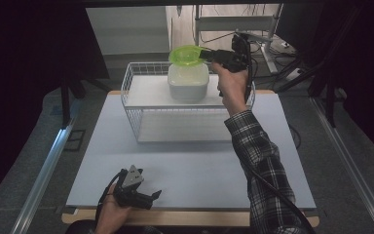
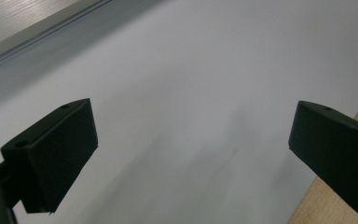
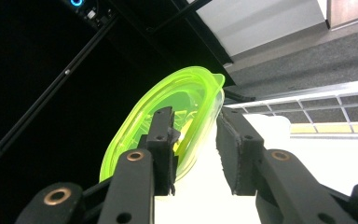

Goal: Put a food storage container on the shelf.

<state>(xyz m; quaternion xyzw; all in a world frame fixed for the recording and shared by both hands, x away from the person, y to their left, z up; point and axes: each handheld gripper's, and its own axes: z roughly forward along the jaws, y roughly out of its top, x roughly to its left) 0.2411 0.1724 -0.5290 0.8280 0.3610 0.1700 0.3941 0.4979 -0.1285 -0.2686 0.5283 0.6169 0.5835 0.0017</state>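
Left gripper (image 1: 143,195) nearest, at six o'clock, resting on the table (image 1: 190,165), jaws wide, empty. Wire basket (image 1: 141,105) at twelve; white tub (image 1: 188,82) on its top shelf, green bowl (image 1: 185,55) on the tub. My right gripper (image 1: 205,54) reaches level from three o'clock, jaws parted around the bowl's rim, not pinching. Judged: releasing; next, back straight out.

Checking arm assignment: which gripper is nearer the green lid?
Right. The right gripper is at the green lid atop the white box, jaws straddling its rim. The left gripper is at the table's near edge, far away.
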